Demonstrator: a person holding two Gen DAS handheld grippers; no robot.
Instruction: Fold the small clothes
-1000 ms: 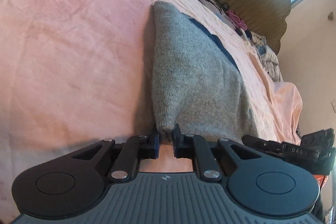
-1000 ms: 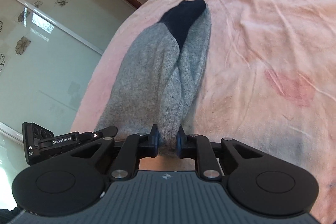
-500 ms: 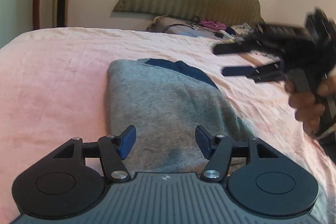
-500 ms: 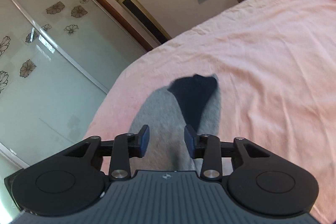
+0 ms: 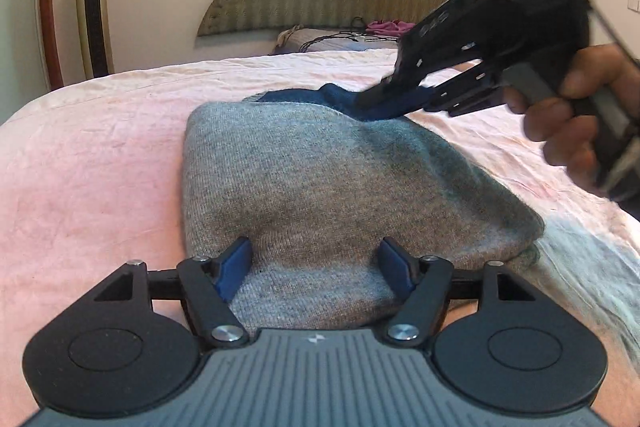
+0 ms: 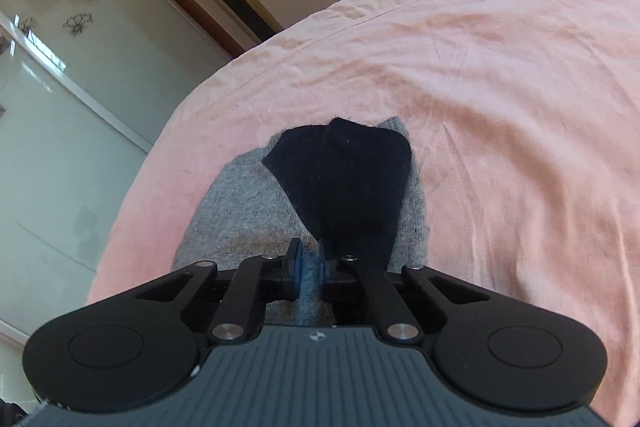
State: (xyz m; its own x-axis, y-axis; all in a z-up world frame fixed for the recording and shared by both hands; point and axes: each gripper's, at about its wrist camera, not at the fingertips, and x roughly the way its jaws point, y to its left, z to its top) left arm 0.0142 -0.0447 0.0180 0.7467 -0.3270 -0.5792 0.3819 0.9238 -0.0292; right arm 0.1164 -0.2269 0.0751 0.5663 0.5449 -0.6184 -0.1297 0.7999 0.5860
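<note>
left gripper fingers apart over grey sock; right gripper fingers clamped on navy toe. risk: thin pinch slips, fold springs open on bed.

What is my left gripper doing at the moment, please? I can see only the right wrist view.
Observer: The left gripper is open, its jaws spread wide on either side of the near end of the grey sock and gripping nothing.
Operator: Thank you. Is the sock lying flat at that end?
Observer: Yes, its grey body lies flat on the pink bedsheet.
Operator: And how does my right gripper look from that side?
Observer: The right gripper reaches in from the right, and its tips meet the sock's far navy end, which looks pinched up slightly.
</note>
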